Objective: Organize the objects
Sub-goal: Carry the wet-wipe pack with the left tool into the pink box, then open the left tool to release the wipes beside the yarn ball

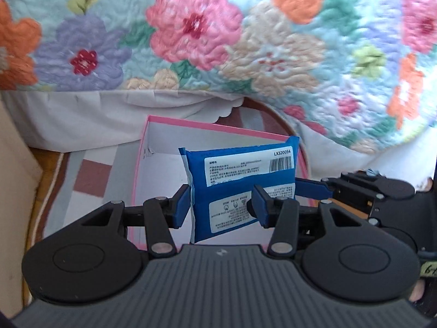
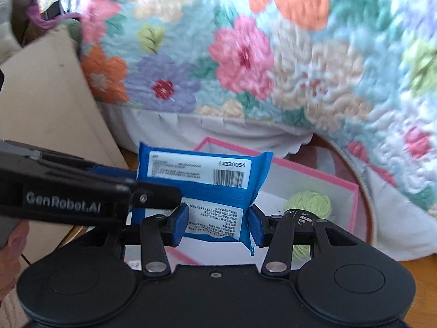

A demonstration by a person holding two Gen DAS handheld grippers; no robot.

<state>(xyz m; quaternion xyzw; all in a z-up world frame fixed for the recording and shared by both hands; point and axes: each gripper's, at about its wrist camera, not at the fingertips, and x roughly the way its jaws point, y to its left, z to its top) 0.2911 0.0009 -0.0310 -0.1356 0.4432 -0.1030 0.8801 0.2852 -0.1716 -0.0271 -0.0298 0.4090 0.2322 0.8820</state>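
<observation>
Both grippers are holding one blue packet [image 1: 240, 183] w/ a white label, upright, above the pink-rimmed box [image 1: 207, 127]. Left gripper [image 1: 221, 205] is pinching the packet's lower part, pads pressed onto its left edge and front face. Right gripper [image 2: 218, 222] is clenching it across the bottom from the other side; its blue fingers [image 1: 311, 187] are showing in the left wrist view, reaching in at the packet's right edge. Prob a two-handed hold because the packet is soft and floppy, and keeping it vertical looks like prep for lowering it edge-first into the box, though that's a guess.

Inside the box, white floor mostly bare, a green yarn ball [image 2: 311, 201] is sitting toward the right end, partly hidden behind the right gripper.

Box is resting on a checked mat [image 1: 90, 175], grey/white/reddish squares, on what seems a floor. Cardboard panel [image 2: 46, 104] is leaning at left. Beyond, a floral quilt [image 1: 191, 27] w/ white underlayer is draping down, prob a bed edge; bright light is washing out the right side.
</observation>
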